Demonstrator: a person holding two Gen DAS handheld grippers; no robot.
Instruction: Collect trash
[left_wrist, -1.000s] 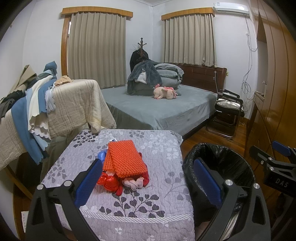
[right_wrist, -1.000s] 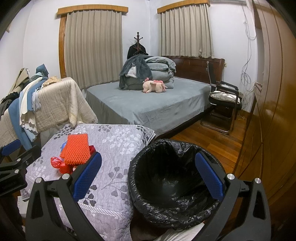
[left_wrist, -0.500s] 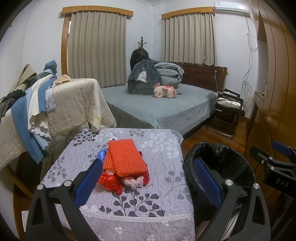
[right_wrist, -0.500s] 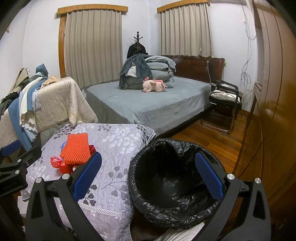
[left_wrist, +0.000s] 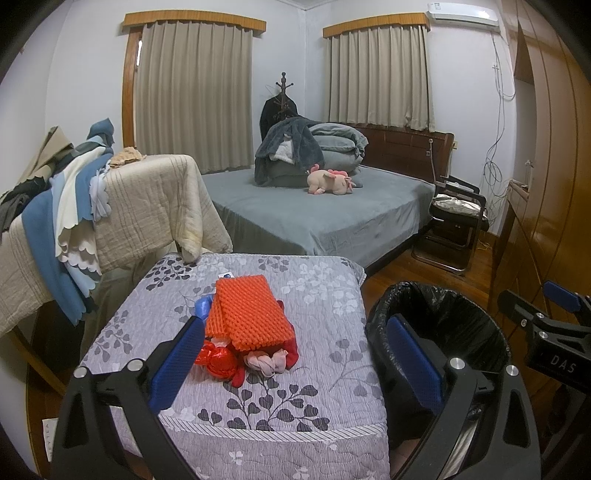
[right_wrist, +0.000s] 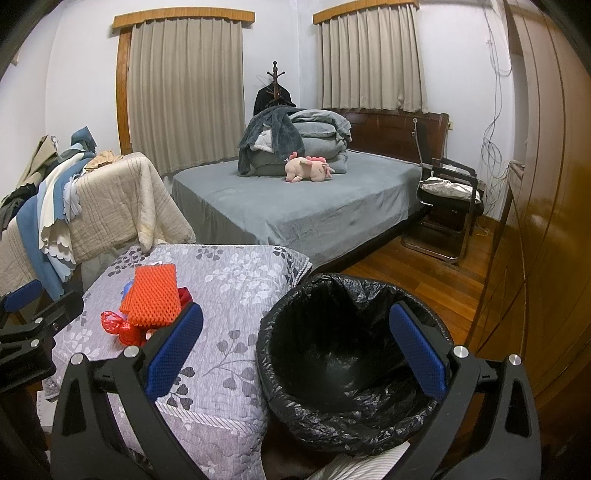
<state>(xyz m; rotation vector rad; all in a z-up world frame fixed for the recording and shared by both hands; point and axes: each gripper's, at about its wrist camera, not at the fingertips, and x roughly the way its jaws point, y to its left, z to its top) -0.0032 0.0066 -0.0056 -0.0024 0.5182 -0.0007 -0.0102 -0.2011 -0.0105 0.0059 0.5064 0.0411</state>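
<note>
A bed (left_wrist: 314, 218) with a grey cover fills the far side of the room, with folded bedding (left_wrist: 325, 147) and a pink plush toy (left_wrist: 330, 181) on it. Nearer, a surface (left_wrist: 314, 369) covered by a grey floral quilt carries the trash. Just beside its right edge stands a bin lined with a black bag (right_wrist: 343, 369), its mouth open upward.

The trash lies in 1 small heap on the left-centre part of the quilt. An orange foam net sleeve (left_wrist: 247, 314) rests on top. Under its near edge sit a crumpled red wrapper (left_wrist: 219, 362) and a twisted pinkish scrap (left_wrist: 266, 363), touching each other. A bit of blue plastic (left_wrist: 202, 306) shows at the sleeve's far left side.

The left gripper (left_wrist: 295, 362) hangs over the near end of the quilt, its fingers (left_wrist: 175, 363) wide apart and holding nothing; the heap lies just beyond them. The right gripper (right_wrist: 295, 354) hovers by the bin, fingers (right_wrist: 417, 350) also spread wide and empty, 1 over the quilt and 1 over the bin's rim.
</note>
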